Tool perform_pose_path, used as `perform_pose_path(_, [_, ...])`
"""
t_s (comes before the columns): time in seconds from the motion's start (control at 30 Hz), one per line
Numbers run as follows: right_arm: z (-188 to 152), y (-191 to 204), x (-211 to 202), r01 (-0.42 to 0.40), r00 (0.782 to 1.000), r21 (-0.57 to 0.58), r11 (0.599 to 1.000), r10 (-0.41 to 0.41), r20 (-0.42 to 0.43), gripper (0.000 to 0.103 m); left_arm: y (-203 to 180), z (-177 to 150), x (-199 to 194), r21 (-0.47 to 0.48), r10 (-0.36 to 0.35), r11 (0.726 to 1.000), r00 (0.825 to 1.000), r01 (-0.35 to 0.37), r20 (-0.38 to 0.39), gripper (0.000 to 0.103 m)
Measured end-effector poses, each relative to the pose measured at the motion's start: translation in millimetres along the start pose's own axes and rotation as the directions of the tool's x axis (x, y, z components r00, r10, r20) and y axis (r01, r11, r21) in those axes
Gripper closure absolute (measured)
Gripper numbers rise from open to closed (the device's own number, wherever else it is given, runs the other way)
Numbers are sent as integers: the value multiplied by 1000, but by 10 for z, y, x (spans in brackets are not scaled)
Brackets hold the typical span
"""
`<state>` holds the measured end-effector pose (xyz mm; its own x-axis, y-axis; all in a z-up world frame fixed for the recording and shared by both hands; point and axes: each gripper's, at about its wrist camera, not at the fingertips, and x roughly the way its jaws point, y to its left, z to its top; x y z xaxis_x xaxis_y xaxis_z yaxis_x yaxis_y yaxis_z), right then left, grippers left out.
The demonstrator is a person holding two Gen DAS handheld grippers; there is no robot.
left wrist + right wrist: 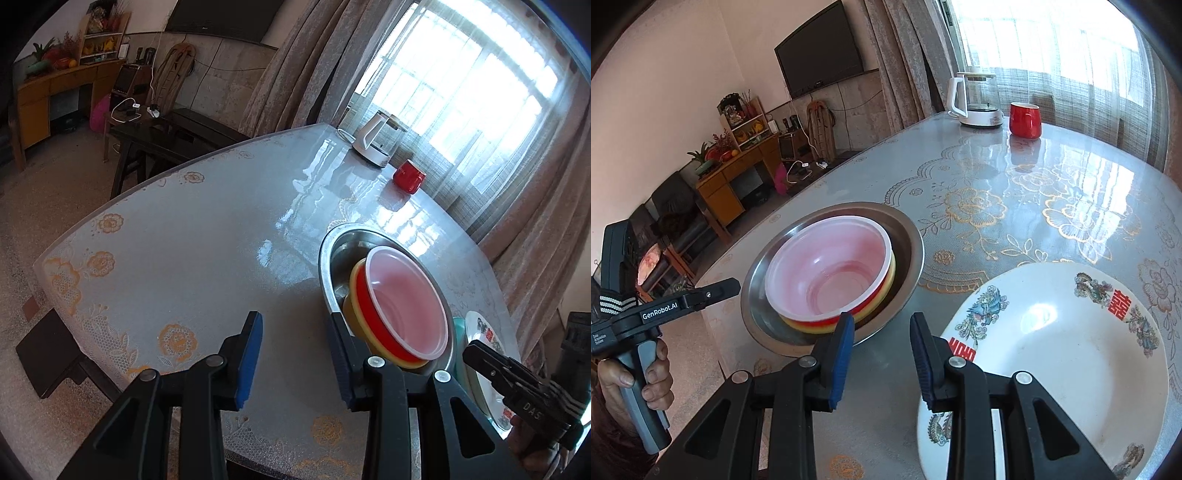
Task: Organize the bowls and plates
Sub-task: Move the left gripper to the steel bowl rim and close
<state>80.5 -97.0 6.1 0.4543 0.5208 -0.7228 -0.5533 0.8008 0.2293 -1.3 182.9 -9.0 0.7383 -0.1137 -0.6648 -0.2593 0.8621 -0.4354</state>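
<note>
A steel basin point(908, 236) point(327, 254) on the table holds a red bowl point(827, 273) point(402, 299) with a white inside, nested in a yellow bowl point(890, 273) point(354, 288). A white plate point(1056, 347) point(480, 384) with phoenix prints lies to the right of the basin, over a teal plate point(457, 328). My left gripper point(295, 350) is open and empty, just left of the basin. My right gripper point(882, 350) is open and empty, between the basin and the white plate, with its right finger over the plate's rim.
A white kettle point(975, 99) point(373, 140) and a red mug point(1025, 120) point(408, 177) stand at the table's far end by the curtained window. The table point(184, 258) has a glossy floral cover. A wooden desk point(735, 173) and chairs stand beyond its left edge.
</note>
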Motion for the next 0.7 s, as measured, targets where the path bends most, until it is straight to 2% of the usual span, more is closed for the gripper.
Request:
perform_pose_path(0.07, [12, 5, 26, 19, 1000, -13, 1000, -19, -3, 72, -26, 6, -27, 12, -37, 999, 999, 36, 21, 57])
perform_pose_path(0.27, [42, 26, 67, 29, 1000, -24, 999, -29, -12, 73, -159, 31, 4, 68, -20, 998, 997, 15, 77, 53])
perform_pose_path(0.43, [24, 116, 139, 37, 999, -55, 998, -39, -37, 73, -152, 57, 126, 59, -29, 998, 999, 27, 29, 51])
perform_pose_path(0.6, [14, 178, 141, 70, 997, -94, 993, -73, -29, 72, -168, 72, 213, 75, 22, 997, 1000, -21, -9, 51])
perform_pose_path(0.7, [10, 171, 135, 87, 996, -97, 991, -90, -23, 68, -152, 83, 250, 53, 30, 998, 999, -29, -26, 53])
